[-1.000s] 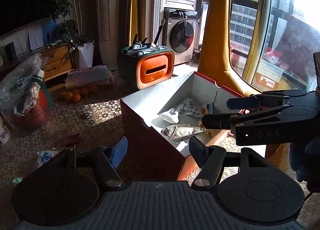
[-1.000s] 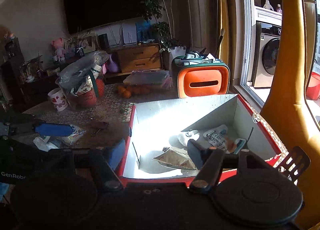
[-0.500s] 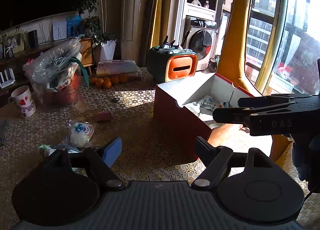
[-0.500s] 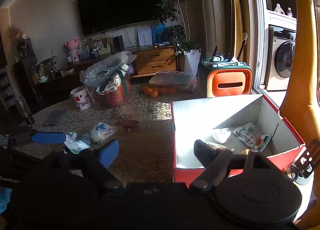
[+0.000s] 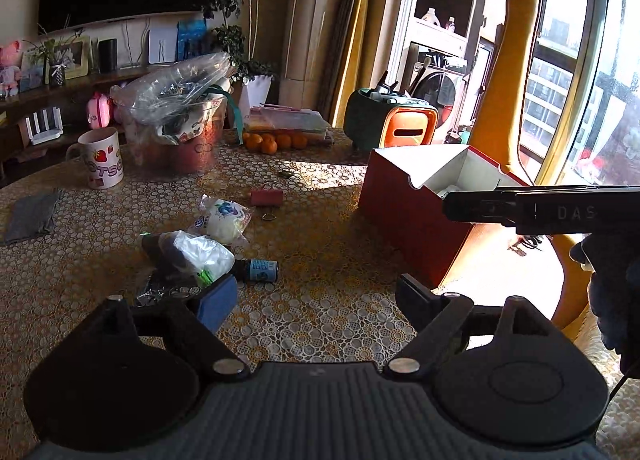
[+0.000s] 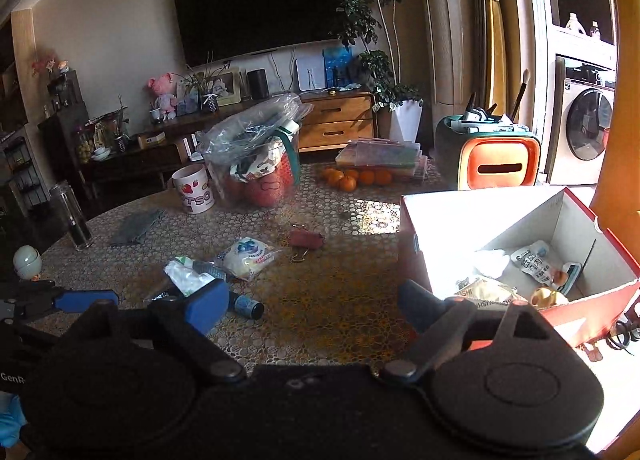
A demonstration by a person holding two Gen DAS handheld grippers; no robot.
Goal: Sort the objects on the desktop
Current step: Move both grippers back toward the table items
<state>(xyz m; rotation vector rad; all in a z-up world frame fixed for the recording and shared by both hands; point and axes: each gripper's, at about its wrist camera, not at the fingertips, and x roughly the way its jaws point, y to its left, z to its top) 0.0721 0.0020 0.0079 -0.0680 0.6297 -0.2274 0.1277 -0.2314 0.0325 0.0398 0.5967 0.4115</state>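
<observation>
A red box [image 5: 404, 216] with a white inside stands on the table's right; in the right wrist view [image 6: 532, 224] it holds several packets. Loose items lie left of it: a white snack packet [image 5: 224, 218], a crumpled plastic bag [image 5: 200, 254], a small dark bottle [image 5: 260, 270] and a red binder clip [image 5: 266, 196]. My left gripper [image 5: 316, 296] is open and empty above the table, just right of the bottle. My right gripper [image 6: 312, 302] is open and empty near the box's left front corner.
A strawberry mug [image 5: 102, 158], a bucket under a plastic bag [image 5: 176, 128], oranges [image 5: 276, 142], a grey cloth [image 5: 32, 216] and an orange-green caddy [image 5: 396, 126] stand further back. A glass [image 6: 76, 216] stands far left. A yellow giraffe [image 5: 500, 72] rises behind the box.
Both grippers have drawn back and to the left from over the box. The loose items on the table have come into view. Both stay open and empty.
</observation>
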